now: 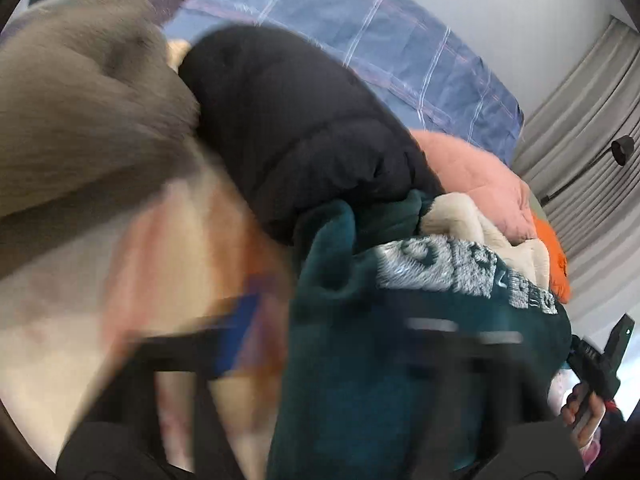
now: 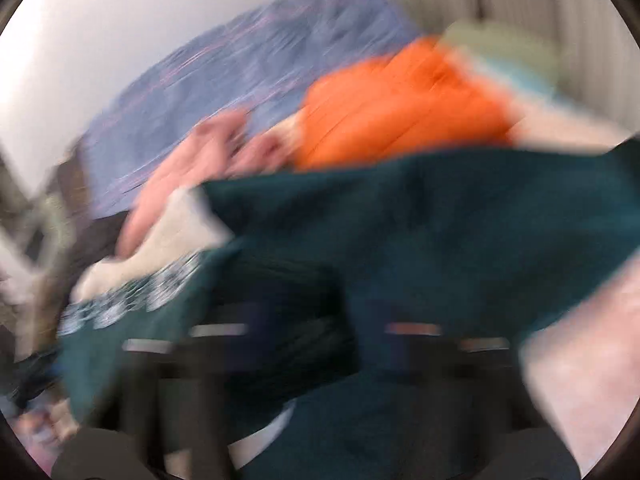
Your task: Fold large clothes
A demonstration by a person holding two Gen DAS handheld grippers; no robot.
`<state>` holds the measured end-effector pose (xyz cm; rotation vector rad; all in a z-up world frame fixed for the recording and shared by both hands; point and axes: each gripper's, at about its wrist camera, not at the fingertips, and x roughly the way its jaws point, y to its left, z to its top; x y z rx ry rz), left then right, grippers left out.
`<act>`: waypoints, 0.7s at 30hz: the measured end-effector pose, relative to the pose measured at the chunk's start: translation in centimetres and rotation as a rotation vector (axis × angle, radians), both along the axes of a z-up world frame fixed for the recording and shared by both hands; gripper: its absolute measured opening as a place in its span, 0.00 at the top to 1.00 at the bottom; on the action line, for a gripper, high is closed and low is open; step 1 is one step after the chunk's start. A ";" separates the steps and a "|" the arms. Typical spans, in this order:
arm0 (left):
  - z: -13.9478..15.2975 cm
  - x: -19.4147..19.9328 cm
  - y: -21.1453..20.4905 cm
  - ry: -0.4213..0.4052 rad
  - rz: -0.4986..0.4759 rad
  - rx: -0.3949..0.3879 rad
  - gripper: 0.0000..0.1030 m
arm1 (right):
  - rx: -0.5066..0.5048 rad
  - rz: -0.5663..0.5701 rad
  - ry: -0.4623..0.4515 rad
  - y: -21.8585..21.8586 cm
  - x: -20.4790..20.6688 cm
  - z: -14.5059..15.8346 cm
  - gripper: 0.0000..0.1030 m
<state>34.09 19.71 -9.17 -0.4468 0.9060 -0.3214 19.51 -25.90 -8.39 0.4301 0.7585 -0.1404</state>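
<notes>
The dark green fleece sweatshirt (image 1: 400, 340) drapes over the left gripper (image 1: 328, 340), clenched on its cloth. Its white lettering runs toward four o'clock. The right gripper (image 2: 316, 336) is likewise clamped on the green cloth, though blurred. Crowding it: a black puffer jacket (image 1: 288, 120) at twelve o'clock, a brown garment (image 1: 80, 120) at ten, pink (image 1: 472, 168) and orange (image 1: 554, 256) clothes at two, on a blue plaid bed sheet (image 1: 360, 32).

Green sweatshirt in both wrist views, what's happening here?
A person holding a claw in each hand is working a dark green sweatshirt with pale lettering, on a bed piled with clothes. The left claw and right claw both read as shut with the green fabric bunched at their tips, though blur hides the exact grip. Behind lie a black puffer jacket, an orange garment and a blue checked sheet. No fold made yet.
</notes>
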 end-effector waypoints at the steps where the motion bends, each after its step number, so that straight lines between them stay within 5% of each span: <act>1: 0.2 -0.1 0.1 -0.014 0.040 -0.007 0.87 | -0.041 0.006 -0.070 0.1 -0.9 1.0 0.92; 3: 1.4 -2.2 0.3 -0.145 0.096 -0.024 0.87 | -0.081 -0.013 -0.180 -0.6 -2.7 3.1 1.00; 5: 0.9 -3.2 0.7 -0.176 0.111 -0.038 0.86 | -0.084 -0.081 -0.190 -2.0 -3.4 3.5 1.00; 8: -1.2 -2.8 2.0 -0.118 0.132 -0.078 0.79 | -0.139 -0.130 -0.020 -3.8 -2.2 0.3 1.00; 11: -0.4 -3.6 3.1 -0.138 0.171 -0.096 0.66 | -0.011 -0.065 0.016 -4.3 -2.3 -1.5 0.99; 13: 1.6 -4.6 3.4 -0.185 0.193 -0.063 0.65 | 0.020 -0.058 -0.049 -4.3 -3.1 -0.8 0.60; 14: 2.2 -4.8 3.4 -0.192 0.194 -0.063 0.64 | 0.043 -0.061 -0.086 -4.6 -3.5 -0.2 0.52; 17: 5.5 -6.6 2.3 -0.261 0.145 -0.084 0.63 | 0.135 -0.014 -0.160 -4.8 -3.7 1.7 0.46; 19: 6.8 -7.7 0.2 -0.295 0.083 -0.071 0.52 | 0.191 0.027 -0.178 -4.6 -3.3 2.3 0.38; 21: 6.8 -8.2 -2.3 -0.290 0.018 -0.055 0.47 | 0.211 0.143 -0.112 -2.6 -1.1 1.8 0.42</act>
